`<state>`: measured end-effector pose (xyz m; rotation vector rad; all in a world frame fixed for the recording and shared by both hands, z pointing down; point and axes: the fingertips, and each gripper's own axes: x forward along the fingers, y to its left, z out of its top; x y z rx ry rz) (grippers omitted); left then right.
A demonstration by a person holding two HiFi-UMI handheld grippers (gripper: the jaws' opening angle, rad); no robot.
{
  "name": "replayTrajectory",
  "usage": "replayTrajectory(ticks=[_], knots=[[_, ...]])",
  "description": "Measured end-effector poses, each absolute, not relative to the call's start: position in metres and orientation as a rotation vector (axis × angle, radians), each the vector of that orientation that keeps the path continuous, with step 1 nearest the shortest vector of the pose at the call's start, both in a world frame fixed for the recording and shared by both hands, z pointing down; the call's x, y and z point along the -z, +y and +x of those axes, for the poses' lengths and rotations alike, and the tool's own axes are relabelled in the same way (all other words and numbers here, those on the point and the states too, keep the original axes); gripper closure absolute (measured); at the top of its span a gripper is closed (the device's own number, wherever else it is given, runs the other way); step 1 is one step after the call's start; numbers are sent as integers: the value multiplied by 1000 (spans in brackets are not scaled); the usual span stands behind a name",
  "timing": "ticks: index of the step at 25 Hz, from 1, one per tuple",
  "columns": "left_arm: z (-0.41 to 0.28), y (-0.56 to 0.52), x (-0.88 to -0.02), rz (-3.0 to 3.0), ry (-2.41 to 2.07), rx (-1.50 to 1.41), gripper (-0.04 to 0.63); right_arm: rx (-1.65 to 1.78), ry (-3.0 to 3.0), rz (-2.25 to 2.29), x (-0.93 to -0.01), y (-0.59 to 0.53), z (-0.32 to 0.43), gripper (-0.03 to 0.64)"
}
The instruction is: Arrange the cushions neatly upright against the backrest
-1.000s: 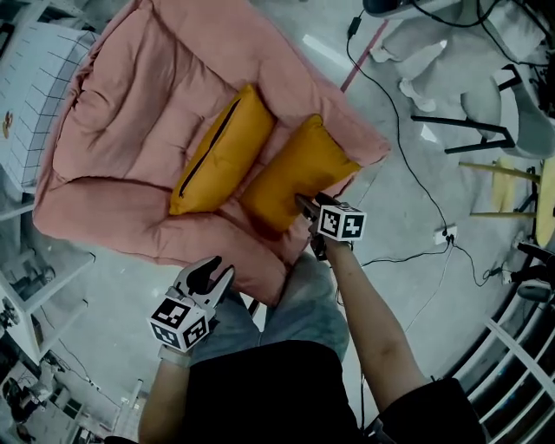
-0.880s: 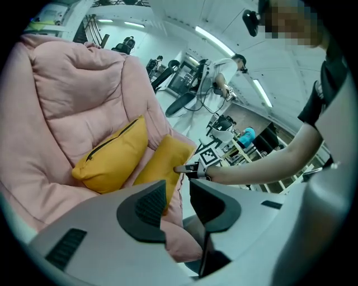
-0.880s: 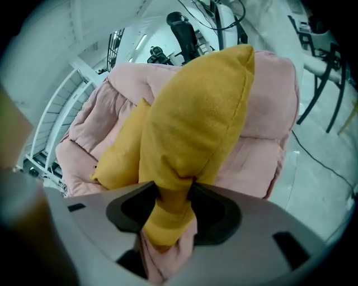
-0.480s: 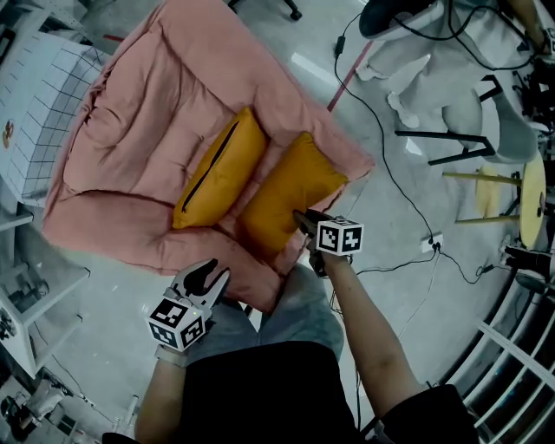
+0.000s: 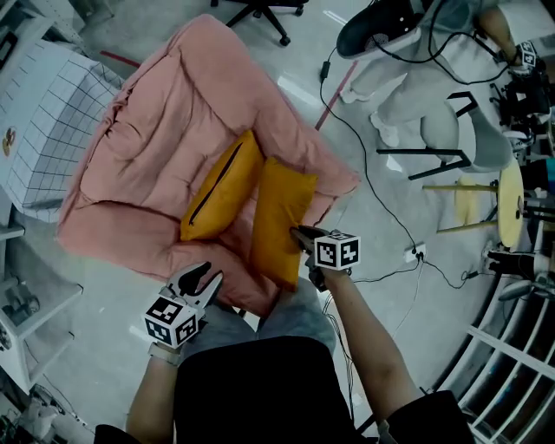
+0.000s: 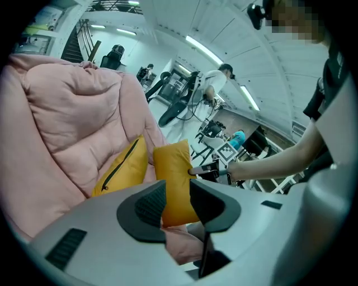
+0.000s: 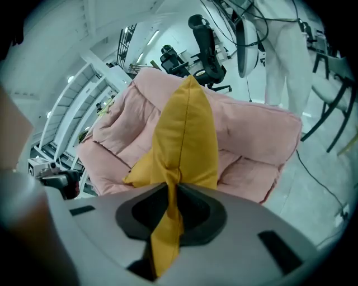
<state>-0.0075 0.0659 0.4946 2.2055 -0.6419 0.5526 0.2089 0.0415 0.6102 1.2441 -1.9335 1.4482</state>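
Observation:
Two yellow cushions lie on the pink padded armchair (image 5: 147, 130). The left cushion (image 5: 221, 186), with a dark zip, rests slanted on the seat. My right gripper (image 5: 300, 232) holds the right cushion (image 5: 279, 221) raised on its edge. Its jaws have just been closing, and they are shut on the cushion's pinched near edge (image 7: 168, 195). My left gripper (image 5: 205, 276) hovers open over the armchair's front edge. Nothing is between its pads (image 6: 150, 202). Both cushions (image 6: 174, 173) show beyond them.
A black office chair (image 5: 256, 10) stands behind the armchair. Cables (image 5: 373, 186) run over the grey floor to its right. A yellow stool (image 5: 512, 195) and white railings (image 5: 512, 355) are at the right. A white gridded panel (image 5: 43, 113) is at the left.
The right gripper closed on the right cushion's near edge and lifted it, so the cushion now stands on edge beside the left one. The left gripper rose a little.

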Motion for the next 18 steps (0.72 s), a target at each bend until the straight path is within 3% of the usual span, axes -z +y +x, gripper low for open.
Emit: replayTrajectory(ticks=[7,18], knots=[[-18,55,-484,2234,-628,-494,457,-1471,-1921,1289,-566,28,204,568],[-43,36,-454,2364,-663,-477,457,-1863,-1893,1424,-481,-41,165,568]])
